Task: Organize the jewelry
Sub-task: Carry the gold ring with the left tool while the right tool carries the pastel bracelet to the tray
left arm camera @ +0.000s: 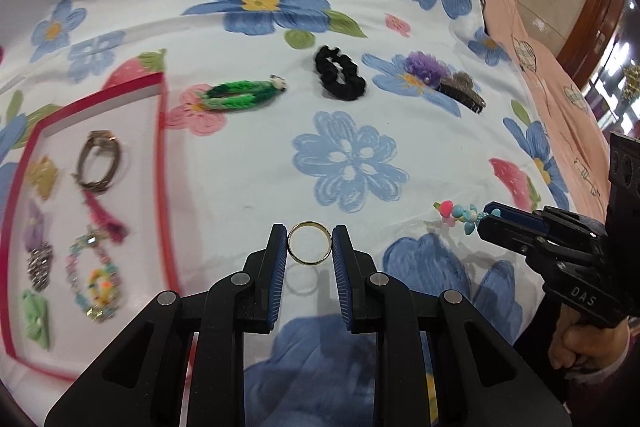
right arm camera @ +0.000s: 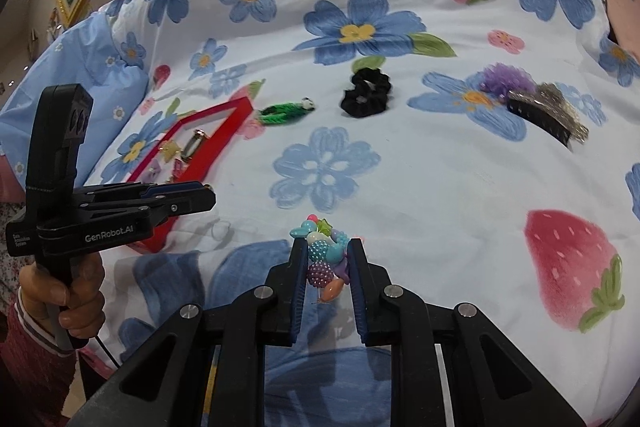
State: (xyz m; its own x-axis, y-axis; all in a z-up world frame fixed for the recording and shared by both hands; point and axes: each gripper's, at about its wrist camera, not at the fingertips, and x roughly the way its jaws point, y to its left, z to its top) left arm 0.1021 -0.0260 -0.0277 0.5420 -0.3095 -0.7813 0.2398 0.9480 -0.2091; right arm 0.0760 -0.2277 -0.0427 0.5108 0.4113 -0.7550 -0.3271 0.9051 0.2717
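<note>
My left gripper [left arm camera: 309, 243] is shut on a thin gold ring [left arm camera: 309, 263] and holds it above the flowered sheet. My right gripper [right arm camera: 327, 255] is shut on a colourful beaded bracelet [right arm camera: 324, 259], also seen in the left wrist view [left arm camera: 460, 215]. A red-rimmed white tray [left arm camera: 160, 163] lies at the left with a brown watch [left arm camera: 98, 161], a beaded bracelet [left arm camera: 96, 279] and several hair clips. On the sheet lie a green braided band [left arm camera: 236, 95], a black scrunchie [left arm camera: 340, 73] and a purple pompom claw clip [left arm camera: 444, 79].
The flowered bed sheet [left arm camera: 348, 163] covers the whole work surface. A pink cloth [left arm camera: 532, 39] lies along its right edge. The tray also shows in the right wrist view [right arm camera: 224, 135], behind the left gripper [right arm camera: 200, 197].
</note>
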